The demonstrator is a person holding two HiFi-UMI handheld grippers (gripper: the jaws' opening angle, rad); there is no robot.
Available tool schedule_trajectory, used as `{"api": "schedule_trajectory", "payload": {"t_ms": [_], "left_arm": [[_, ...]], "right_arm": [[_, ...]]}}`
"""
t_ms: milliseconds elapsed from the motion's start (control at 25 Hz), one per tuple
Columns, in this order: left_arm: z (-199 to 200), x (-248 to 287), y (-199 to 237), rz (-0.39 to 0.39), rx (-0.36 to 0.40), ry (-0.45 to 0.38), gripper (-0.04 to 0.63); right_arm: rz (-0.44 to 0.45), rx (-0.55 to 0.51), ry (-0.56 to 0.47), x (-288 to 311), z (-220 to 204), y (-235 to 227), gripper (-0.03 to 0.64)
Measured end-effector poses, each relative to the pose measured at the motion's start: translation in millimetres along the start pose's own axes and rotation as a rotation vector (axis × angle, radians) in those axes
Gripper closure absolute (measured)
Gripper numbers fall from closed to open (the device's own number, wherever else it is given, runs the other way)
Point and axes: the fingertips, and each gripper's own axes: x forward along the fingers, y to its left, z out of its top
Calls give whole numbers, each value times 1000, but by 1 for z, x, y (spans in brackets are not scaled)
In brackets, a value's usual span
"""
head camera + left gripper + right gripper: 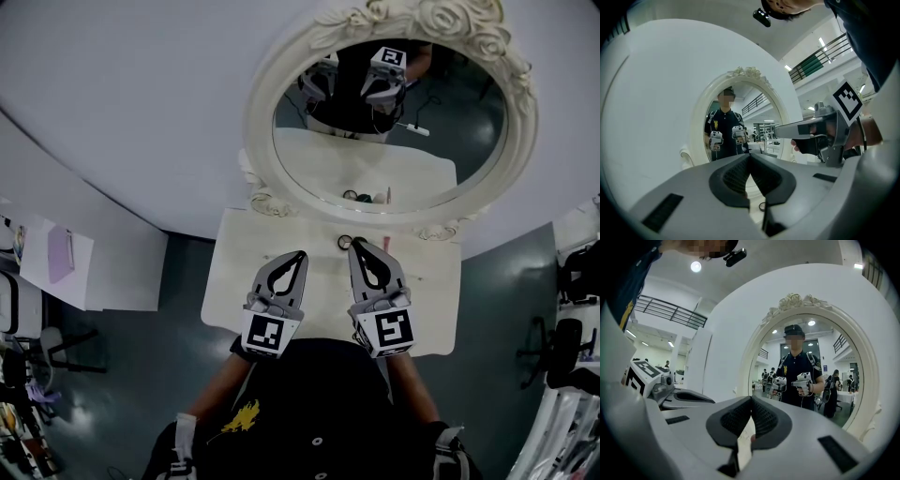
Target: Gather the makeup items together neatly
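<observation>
Head view: left gripper (301,254), right gripper (356,243) both clenched, empty, above table (232,281). Makeup items (344,243) small, near mirror (394,131) base, just past right gripper. Risk: closed jaws knock items, scatter them.

Left gripper (298,255) and right gripper (357,244) pointing level, side by side, jaws pressing together, gripping nothing; forearms extending forward.

Ornate oval mirror (389,141) on cream table (234,272); white wall (141,112), dark floor (141,347)
</observation>
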Motion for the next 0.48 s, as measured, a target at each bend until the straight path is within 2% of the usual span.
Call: {"api": "schedule_trajectory", "payload": {"t_ms": [160,320,480], "left_arm": [[9,2,0,-3,0,-72,582],[2,0,-2,-23,4,-7,583],[10,1,-5,-30,22,-72,581]], "right_arm": [[-15,3,5,-2,1,-2,603],[-12,-2,5,-3,-2,-1,603],[-15,-42,-6,-4,4,4,603]]}}
